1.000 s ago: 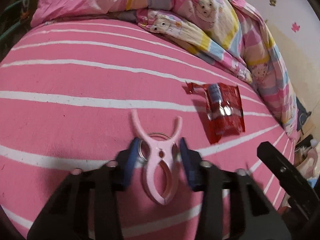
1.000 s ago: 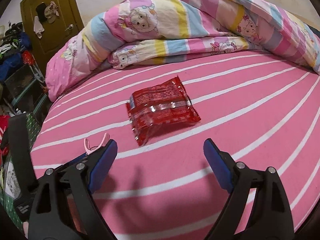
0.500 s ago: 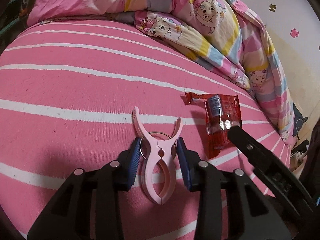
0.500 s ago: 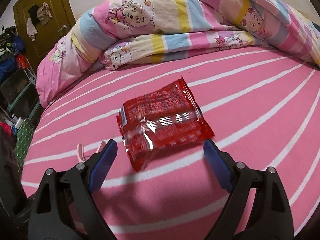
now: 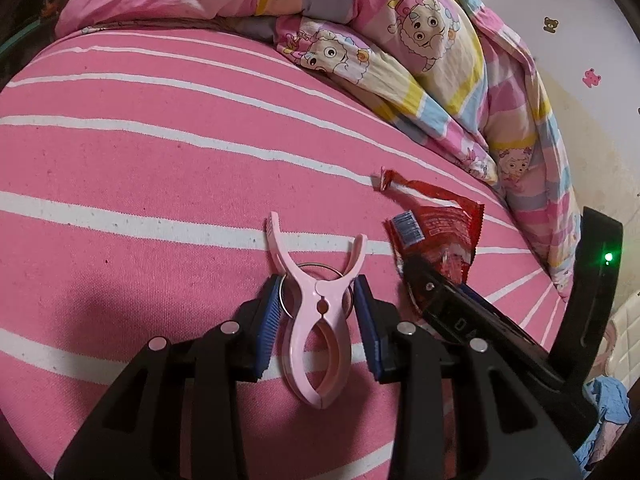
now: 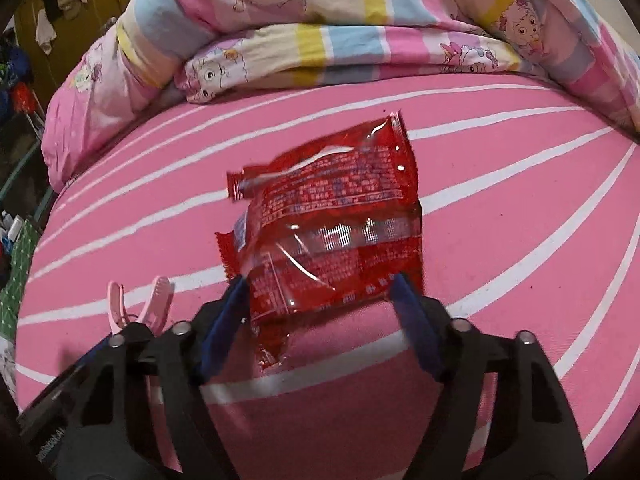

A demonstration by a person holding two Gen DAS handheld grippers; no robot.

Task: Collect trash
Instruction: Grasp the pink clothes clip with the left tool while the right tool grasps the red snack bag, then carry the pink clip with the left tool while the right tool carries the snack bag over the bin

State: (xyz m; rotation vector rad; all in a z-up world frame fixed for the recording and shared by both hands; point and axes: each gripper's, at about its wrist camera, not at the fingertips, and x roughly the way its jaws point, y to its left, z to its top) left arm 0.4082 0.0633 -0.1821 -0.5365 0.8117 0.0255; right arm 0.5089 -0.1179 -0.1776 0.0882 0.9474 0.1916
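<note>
Right wrist view shows our right gripper [image 6: 320, 312] clamping the light, crinkly red wrapper [image 6: 340, 224] at centre frame, while our left gripper [image 5: 316, 316] squeezes a pink clothespin [image 5: 318, 320].

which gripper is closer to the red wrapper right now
Right. The right gripper straddles the red wrapper, pads at its sides. The left gripper sits beside it, around the pink clothespin.

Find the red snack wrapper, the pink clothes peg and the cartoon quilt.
red snack wrapper [image 6: 336, 220], right wrist view, printed middle.
pink clothes peg [image 5: 320, 312], left wrist view, pivot.
cartoon quilt [image 6: 320, 40], right wrist view, striped fold.
</note>
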